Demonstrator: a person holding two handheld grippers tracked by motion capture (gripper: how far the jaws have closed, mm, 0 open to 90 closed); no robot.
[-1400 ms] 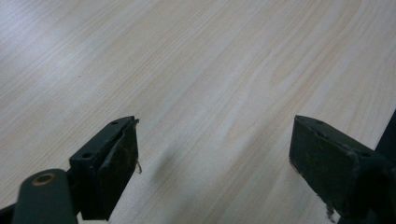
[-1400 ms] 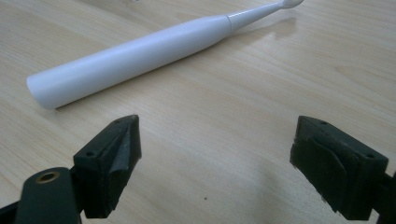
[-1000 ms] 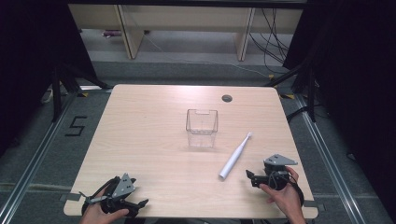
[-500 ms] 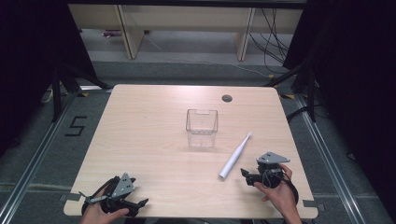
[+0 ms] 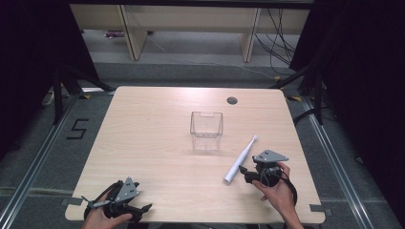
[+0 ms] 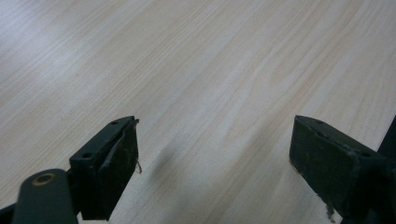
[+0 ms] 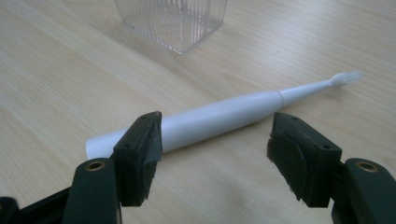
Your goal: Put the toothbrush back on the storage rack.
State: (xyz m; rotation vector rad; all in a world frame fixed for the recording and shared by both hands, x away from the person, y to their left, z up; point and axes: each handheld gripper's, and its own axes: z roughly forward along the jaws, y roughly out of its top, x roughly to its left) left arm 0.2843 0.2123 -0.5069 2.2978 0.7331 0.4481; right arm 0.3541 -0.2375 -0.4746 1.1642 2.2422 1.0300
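A white electric toothbrush (image 5: 240, 159) (image 7: 219, 116) lies flat on the wooden table, bristle end pointing away and to the right. A clear ribbed plastic cup (image 5: 207, 130) (image 7: 173, 21) stands upright at the table's middle. My right gripper (image 5: 244, 171) (image 7: 215, 151) is open just short of the toothbrush handle; the handle lies beyond the jaw tips, not between them. My left gripper (image 5: 143, 208) (image 6: 215, 163) rests open near the table's front left edge, with bare wood between its jaws.
The table (image 5: 153, 124) has a round cable hole (image 5: 232, 100) at its far right. Shelving and cables stand on the floor behind the table. A floor marking "5" (image 5: 77, 129) lies to the left.
My right gripper has moved left and slightly forward, closing in on the toothbrush handle's near end. The left gripper, toothbrush and cup have stayed put.
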